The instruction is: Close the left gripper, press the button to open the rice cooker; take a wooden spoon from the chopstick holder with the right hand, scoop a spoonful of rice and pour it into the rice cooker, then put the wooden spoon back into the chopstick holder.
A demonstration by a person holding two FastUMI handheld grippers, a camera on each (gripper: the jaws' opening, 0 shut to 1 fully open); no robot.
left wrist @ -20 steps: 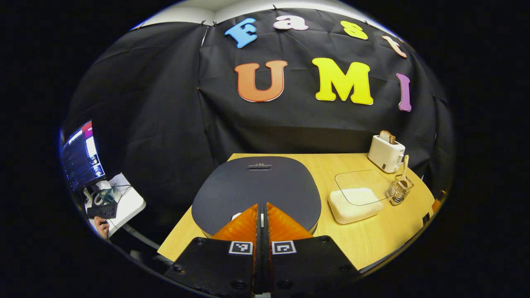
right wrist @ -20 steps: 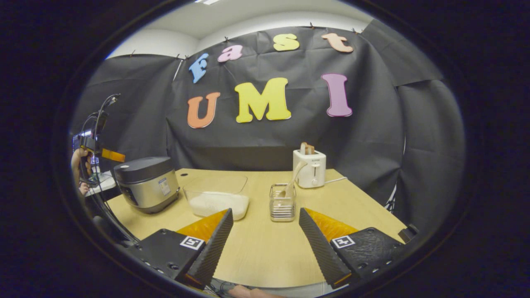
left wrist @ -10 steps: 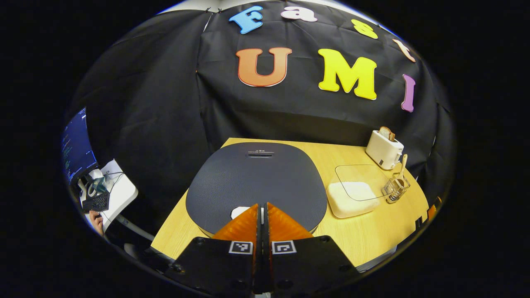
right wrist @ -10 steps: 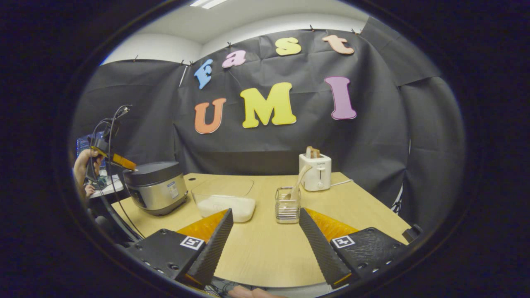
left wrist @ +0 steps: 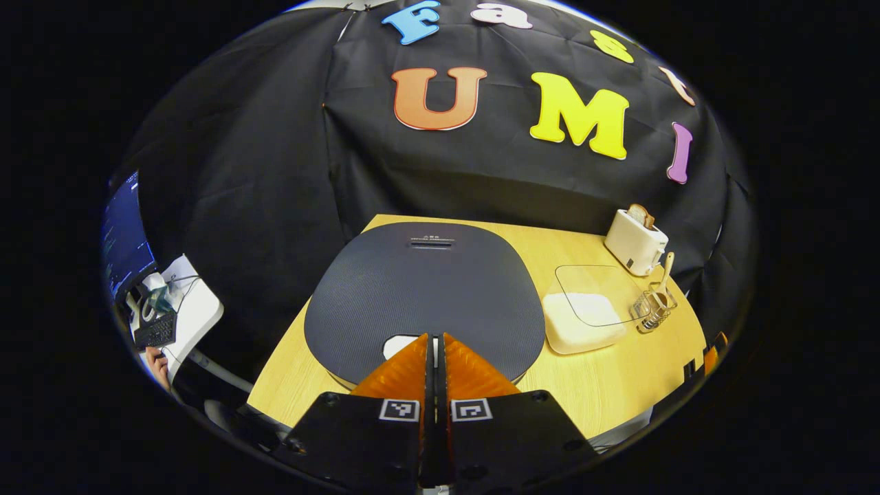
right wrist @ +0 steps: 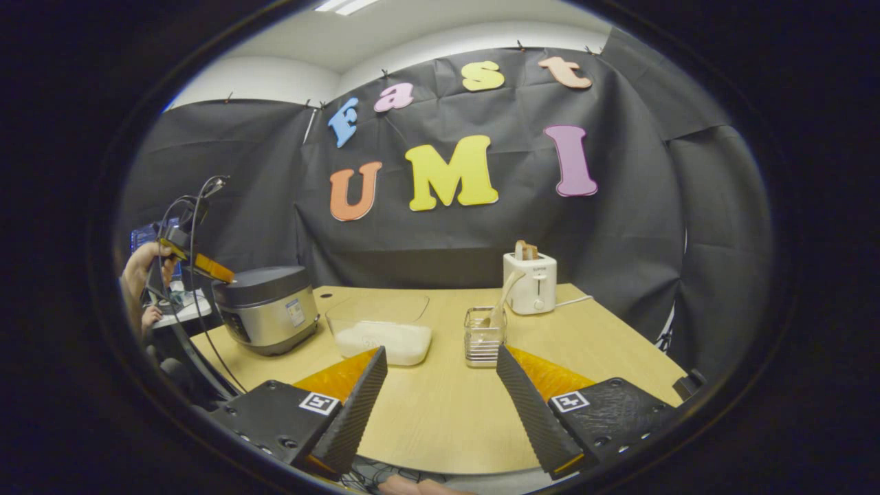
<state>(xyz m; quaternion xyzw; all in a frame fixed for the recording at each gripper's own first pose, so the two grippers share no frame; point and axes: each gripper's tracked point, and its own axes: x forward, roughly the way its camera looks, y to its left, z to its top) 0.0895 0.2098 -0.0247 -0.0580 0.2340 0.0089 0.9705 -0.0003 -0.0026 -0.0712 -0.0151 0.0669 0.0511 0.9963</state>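
The rice cooker [left wrist: 424, 289] stands closed, its dark lid facing up, with a pale button [left wrist: 400, 344] at the lid's near edge. My left gripper [left wrist: 435, 337] is shut, its tips right over that button; whether they touch it I cannot tell. In the right gripper view the cooker [right wrist: 267, 308] sits at the table's left, with the left gripper [right wrist: 221, 275] tilted down onto its lid. A wooden spoon [right wrist: 500, 298] leans in the wire chopstick holder [right wrist: 483, 335]. A clear tub of rice [right wrist: 381, 335] lies between cooker and holder. My right gripper [right wrist: 440, 361] hangs open over the near table, in front of the holder.
A white toaster [right wrist: 530, 282] with bread in its slot stands behind the holder, and its cord runs right. A side desk with a monitor [left wrist: 126, 237] and keyboard lies left of the wooden table [right wrist: 440, 426]. A hand [right wrist: 143, 265] holds the left gripper.
The left gripper has come lower and closer over the cooker's lid, so the button shows more plainly at its tips. The right gripper has shifted slightly left and stays open.
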